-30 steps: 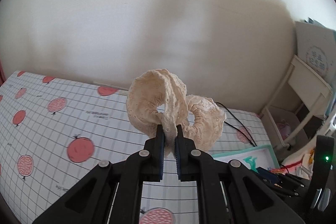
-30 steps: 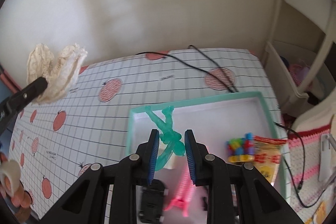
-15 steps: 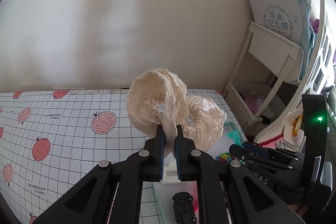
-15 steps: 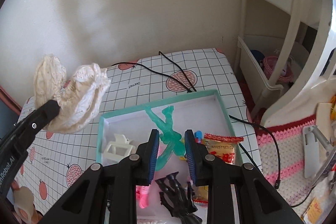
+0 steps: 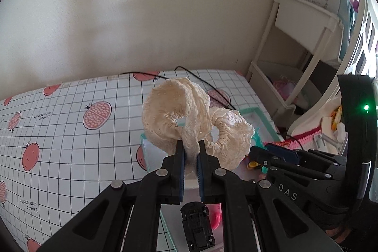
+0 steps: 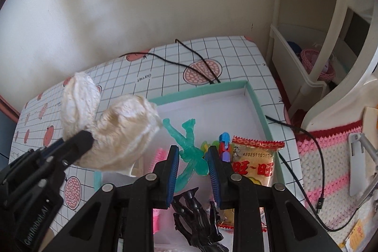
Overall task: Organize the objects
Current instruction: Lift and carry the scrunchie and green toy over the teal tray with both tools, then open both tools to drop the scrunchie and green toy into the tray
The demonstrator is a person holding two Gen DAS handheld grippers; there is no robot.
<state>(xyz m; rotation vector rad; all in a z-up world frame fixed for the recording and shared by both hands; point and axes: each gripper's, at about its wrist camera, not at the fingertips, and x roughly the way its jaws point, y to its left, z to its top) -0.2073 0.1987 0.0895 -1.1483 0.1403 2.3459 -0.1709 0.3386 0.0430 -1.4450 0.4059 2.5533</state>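
A cream lace scrunchie (image 5: 196, 126) is pinched between the clenched jaws of the left gripper (image 5: 191, 152) and is held in the air above the near left part of a teal-rimmed box (image 6: 256, 105). The box rests on the gridded tablecloth (image 5: 70, 134), toward the table's right edge. In the right wrist view, the scrunchie is seen hanging over the box's left rim, not yet lowered inside.

A translucent green toy figure (image 6: 189, 152) is grasped by the right gripper (image 6: 191, 164), whose jaws are closed partway upon it; the figure is held above the middle of the box. Inside the box a red-and-yellow snack packet (image 6: 256, 162) lies toward the right wall, with a small colourful toy just beside it. A pink item (image 6: 159, 155), a black claw clip (image 6: 198, 211) and a black toy car (image 5: 197, 228) lie nearer the front.

The step in hand is judged to be the delivery of both held items into the box. For the next move, the scrunchie would have to be carried a little further over the bare floor near the left wall, lowered, and only then released, so that it is not draped over the rim. The figure would need a free spot clear of the packet.
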